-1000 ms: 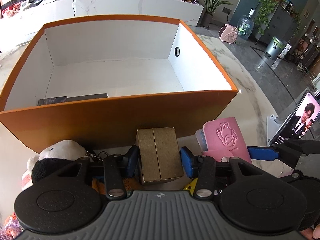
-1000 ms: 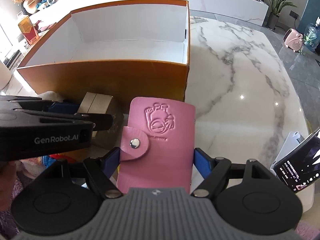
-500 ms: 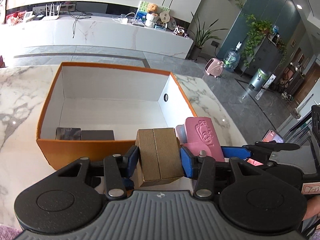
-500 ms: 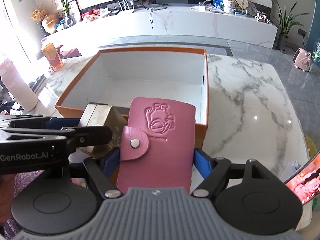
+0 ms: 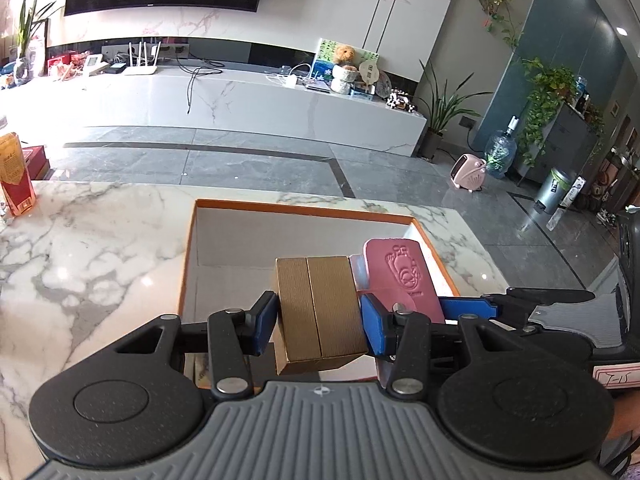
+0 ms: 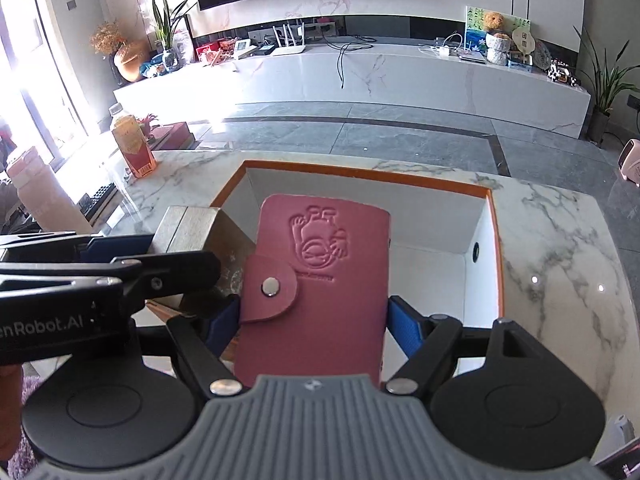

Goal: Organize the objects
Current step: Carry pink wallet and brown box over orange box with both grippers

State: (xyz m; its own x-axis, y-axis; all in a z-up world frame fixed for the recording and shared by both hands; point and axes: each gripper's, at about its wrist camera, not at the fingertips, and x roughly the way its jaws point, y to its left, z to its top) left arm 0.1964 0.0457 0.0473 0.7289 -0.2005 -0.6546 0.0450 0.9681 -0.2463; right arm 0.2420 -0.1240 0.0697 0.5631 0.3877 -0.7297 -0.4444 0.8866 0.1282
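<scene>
My left gripper (image 5: 318, 320) is shut on a small gold-brown box (image 5: 318, 308) and holds it above the near part of the orange box (image 5: 304, 209) with white inside. My right gripper (image 6: 314, 320) is shut on a pink card wallet (image 6: 324, 280) with a snap flap, also above the orange box (image 6: 360, 174). The two grippers are side by side, left one beside the right; the wallet also shows in the left wrist view (image 5: 404, 276), and the gold box in the right wrist view (image 6: 192, 232).
The orange box stands on a white marble table (image 5: 88, 248). A red-orange drink carton (image 6: 134, 148) stands at the table's far left. A pale bottle (image 6: 36, 188) is at the left edge. Beyond lie grey floor and a long TV bench.
Both grippers have risen with their objects, from low in front of the orange box's near wall to well above it. The box now looks smaller and lower in both views.
</scene>
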